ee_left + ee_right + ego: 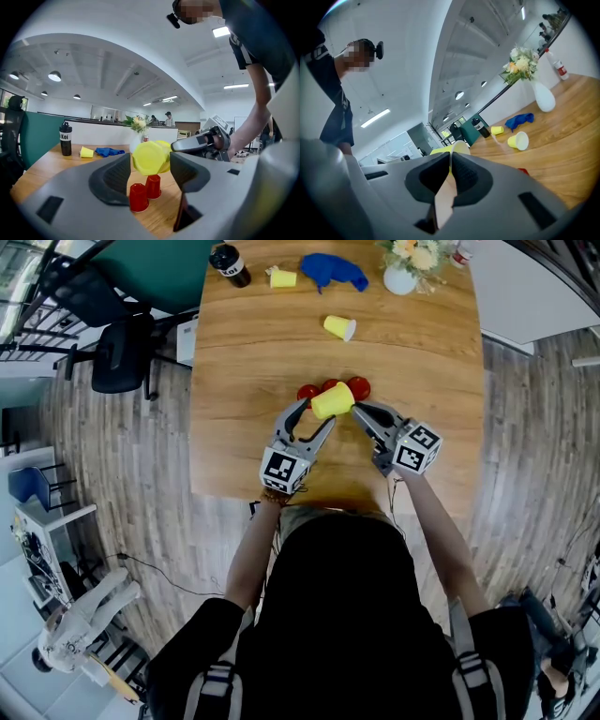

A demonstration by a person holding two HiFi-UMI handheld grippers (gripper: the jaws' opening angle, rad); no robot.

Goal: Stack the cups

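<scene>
In the white vase (399, 279), at the far edge of the wooden table (234, 446), a bunch of pale flowers (412, 251). Left of the vase along that edge, a blue cloth (333, 270), then a yellow cup on its side (282, 278), then a black bottle (65, 138), capped, contents out of sight. Nearer than the vase and a little left of it, a second yellow cup on its side (518, 140), mouth turned toward the right gripper view, only its own yellow inside on show. Well apart from the vase on the near side, three red cups (359, 387) bunched close together. Two of them, seen in the left gripper view, upside down on the wood.

Also well nearer than the vase, raised off the wood and tipped sideways, the third yellow cup (333, 400). Base toward the left gripper (315, 416), mouth toward the right gripper (357, 410). Right gripper clenched on that cup's rim, wall pinched thin between the pads. Left gripper released, jaws spread wide with the cup's base between them.

By count: three yellow cups, three red cups, one bottle, one vase, one cloth.

Readable: "Koi" on the bottle's white label. On each gripper's cube, black-and-white square markers, no letters.
</scene>
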